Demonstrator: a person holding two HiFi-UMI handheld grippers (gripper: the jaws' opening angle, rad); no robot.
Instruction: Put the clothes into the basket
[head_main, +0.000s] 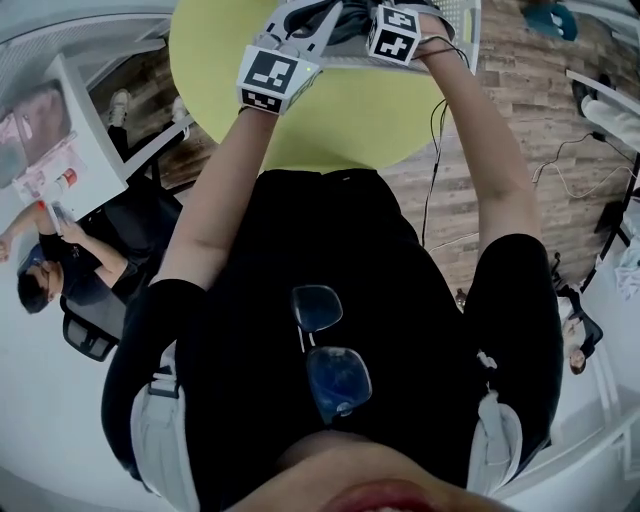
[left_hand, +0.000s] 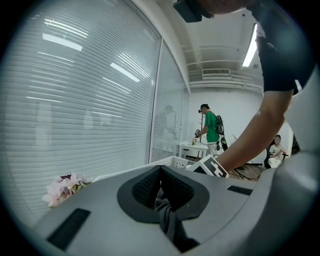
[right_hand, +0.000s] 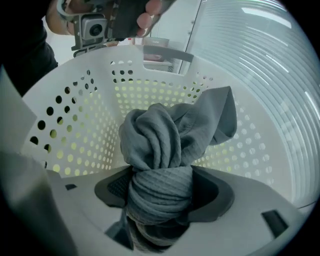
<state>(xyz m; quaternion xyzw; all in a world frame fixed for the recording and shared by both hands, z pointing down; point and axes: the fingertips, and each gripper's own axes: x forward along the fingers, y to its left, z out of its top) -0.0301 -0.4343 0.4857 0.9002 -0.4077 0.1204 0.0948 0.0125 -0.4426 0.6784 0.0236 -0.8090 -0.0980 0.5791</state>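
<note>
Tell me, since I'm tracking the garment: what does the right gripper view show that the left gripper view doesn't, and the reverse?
Only the right gripper view: the white basket from inside, its perforated walls around the grey cloth bunched in the right tool. Only the left gripper view: window blinds, pink flowers, a person in a green shirt. Both: the basket, just its rim in the left view, and grey cloth pinched in that view's own tool, the left tool included.
</note>
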